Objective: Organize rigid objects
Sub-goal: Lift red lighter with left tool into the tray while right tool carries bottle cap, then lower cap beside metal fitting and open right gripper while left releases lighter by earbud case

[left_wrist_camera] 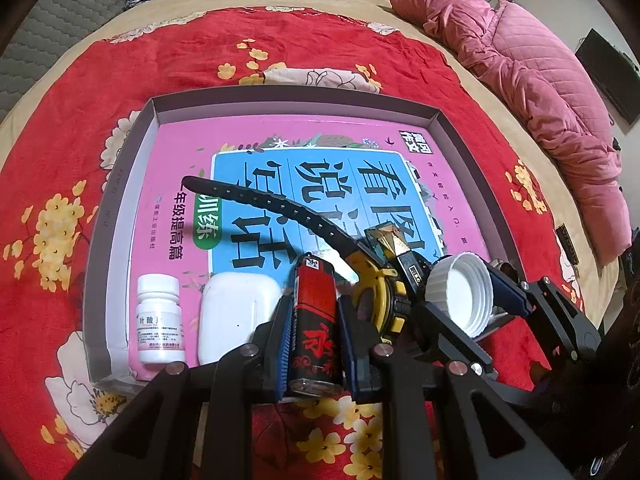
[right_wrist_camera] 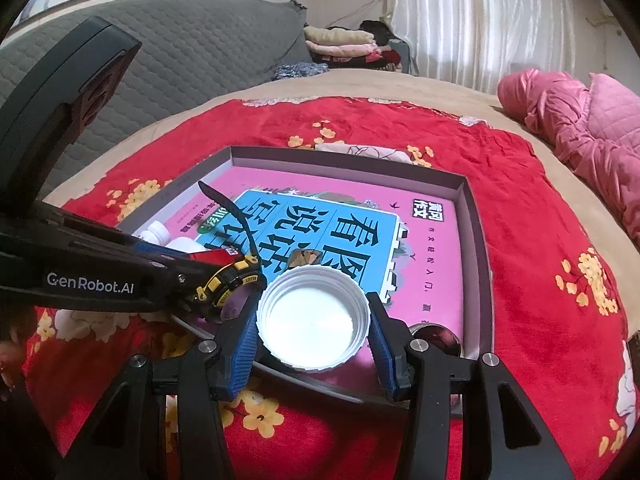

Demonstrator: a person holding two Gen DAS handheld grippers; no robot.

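My left gripper point(left_wrist_camera: 316, 312) is shut on a red and black lighter point(left_wrist_camera: 316, 332), held over the near edge of a shallow grey box point(left_wrist_camera: 304, 92). My right gripper point(right_wrist_camera: 312, 332) is shut on a white ribbed cap point(right_wrist_camera: 312, 320), hollow side up, over the same box point(right_wrist_camera: 360, 156). The cap point(left_wrist_camera: 460, 294) shows just right of the lighter in the left wrist view. A yellow and black watch point(left_wrist_camera: 376, 300) with a long black strap lies in the box between the two grippers. The left gripper point(right_wrist_camera: 200, 258) reaches in from the left of the right wrist view, beside the watch point(right_wrist_camera: 228, 280).
A pink and blue book point(left_wrist_camera: 192, 168) lines the box floor. A white pill bottle point(left_wrist_camera: 158, 320) and a white earbud case point(left_wrist_camera: 236, 312) stand at its near left. A dark round object point(right_wrist_camera: 436, 338) sits near the right corner. The box rests on a red flowered blanket point(left_wrist_camera: 120, 80); a pink quilt point(left_wrist_camera: 540, 92) lies at the right.
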